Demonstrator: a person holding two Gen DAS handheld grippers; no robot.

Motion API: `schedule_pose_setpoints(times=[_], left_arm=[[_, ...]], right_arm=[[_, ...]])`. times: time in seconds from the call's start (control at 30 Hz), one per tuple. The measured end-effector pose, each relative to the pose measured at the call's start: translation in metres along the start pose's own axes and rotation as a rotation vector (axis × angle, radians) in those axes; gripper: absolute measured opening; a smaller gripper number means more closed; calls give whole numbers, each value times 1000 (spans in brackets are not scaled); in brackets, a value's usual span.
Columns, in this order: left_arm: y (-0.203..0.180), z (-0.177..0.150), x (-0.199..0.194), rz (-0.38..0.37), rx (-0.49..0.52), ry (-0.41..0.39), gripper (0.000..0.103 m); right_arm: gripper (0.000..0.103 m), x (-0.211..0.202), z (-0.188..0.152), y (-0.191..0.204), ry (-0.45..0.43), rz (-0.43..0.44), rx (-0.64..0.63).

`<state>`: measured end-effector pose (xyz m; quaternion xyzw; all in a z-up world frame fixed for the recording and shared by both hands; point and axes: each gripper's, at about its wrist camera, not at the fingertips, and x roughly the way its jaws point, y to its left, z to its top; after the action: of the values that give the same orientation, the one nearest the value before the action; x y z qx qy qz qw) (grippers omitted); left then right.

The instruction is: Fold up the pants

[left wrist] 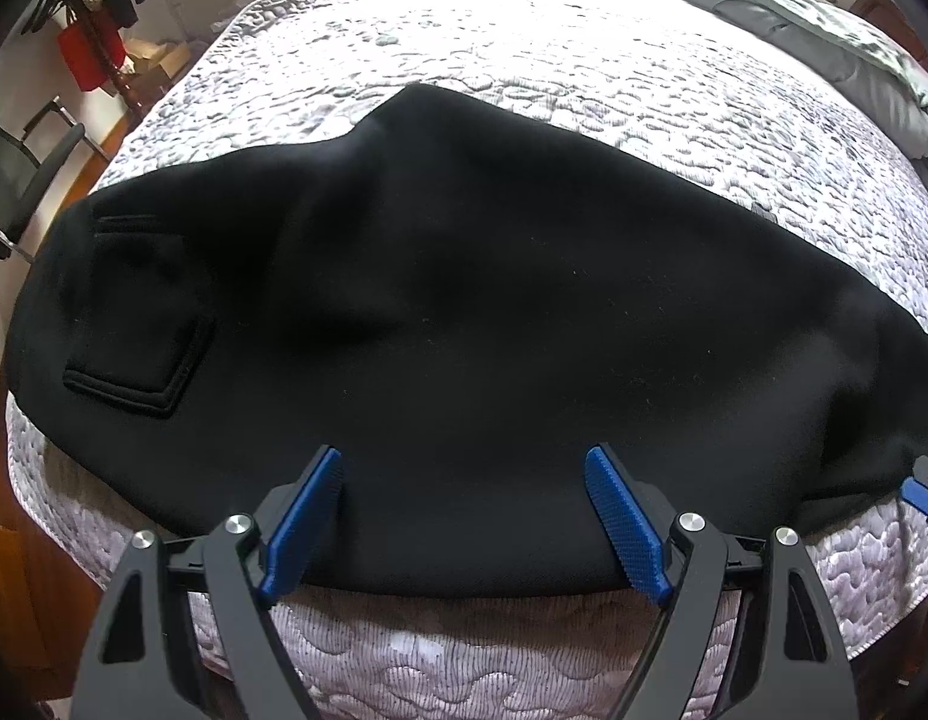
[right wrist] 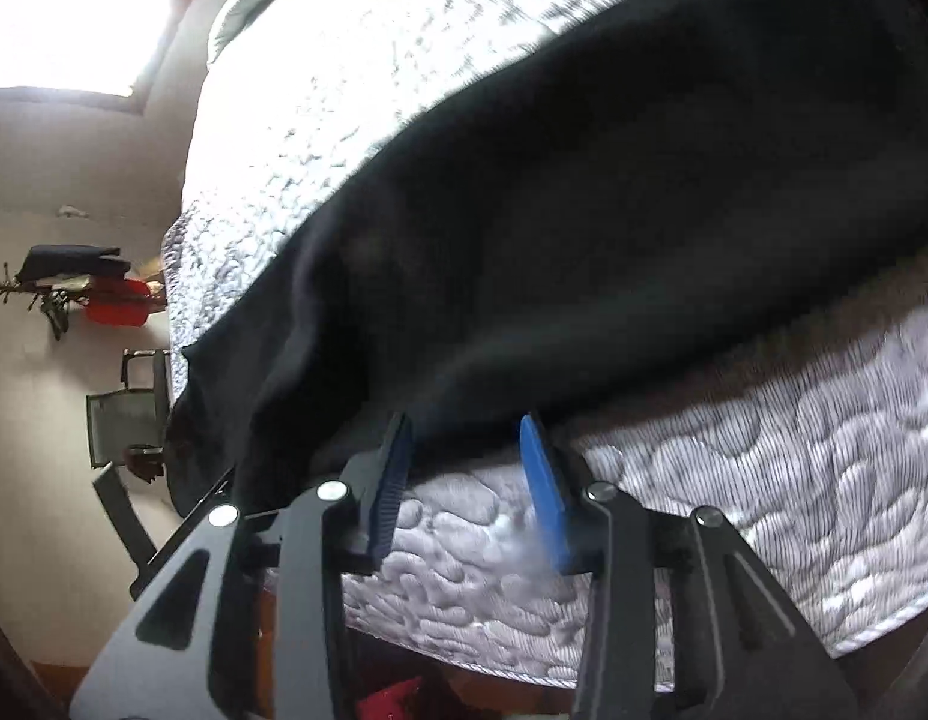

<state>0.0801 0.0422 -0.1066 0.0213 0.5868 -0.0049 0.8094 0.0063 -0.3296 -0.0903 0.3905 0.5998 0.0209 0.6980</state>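
Observation:
Black pants (left wrist: 464, 312) lie spread across the quilted bed (left wrist: 524, 48), folded lengthwise, with a back pocket (left wrist: 134, 336) showing at the left. My left gripper (left wrist: 464, 468) is open at the pants' near edge, its blue pads either side of the fabric. My right gripper (right wrist: 467, 432) is open at the pants' (right wrist: 584, 228) lower edge, rolled sideways by the bed's side (right wrist: 764, 480); part of it shows at the right edge of the left wrist view (left wrist: 923, 489).
A grey duvet (left wrist: 824, 18) is bunched at the bed's far right. A black chair (left wrist: 20, 180) and a coat rack with a red bag (left wrist: 89, 54) stand left of the bed. The quilt hangs over the near bed edge (left wrist: 464, 660).

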Motion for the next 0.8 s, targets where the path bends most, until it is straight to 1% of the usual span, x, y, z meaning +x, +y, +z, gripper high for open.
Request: schedule_pose_setpoints(times=[0.07, 0.17, 0.23, 0.27, 0.33, 0.4, 0.47, 0.57, 0.7, 0.73, 0.8], left_arm=[[1, -1, 0, 0, -2, 2, 84], [3, 0, -1, -2, -14, 3, 84], [3, 0, 0, -3, -14, 6, 84], [3, 0, 0, -2, -14, 5, 84], [2, 0, 0, -1, -8, 4, 84], [1, 1, 1, 2, -2, 5, 84], [0, 1, 4, 2, 1, 12, 84], [0, 2, 4, 1, 2, 11, 84], [1, 2, 6, 4, 5, 16, 86], [1, 2, 7, 8, 6, 15, 88], [1, 2, 10, 17, 8, 14, 90]], right_arm=[[39, 1, 3, -7, -7, -11, 42], [38, -3, 10, -18, -22, 30, 96], [28, -8, 14, -22, -36, 25, 100], [18, -11, 16, -22, -54, 8, 91], [16, -16, 16, -21, -69, -3, 77], [11, -20, 15, -20, -85, -4, 60], [9, -22, 14, -20, -98, 8, 58], [5, -28, 12, -31, -110, 31, 74], [4, -41, 17, -42, -149, 40, 96], [4, -41, 18, -45, -145, 43, 94], [5, -36, 17, -43, -120, 21, 79]])
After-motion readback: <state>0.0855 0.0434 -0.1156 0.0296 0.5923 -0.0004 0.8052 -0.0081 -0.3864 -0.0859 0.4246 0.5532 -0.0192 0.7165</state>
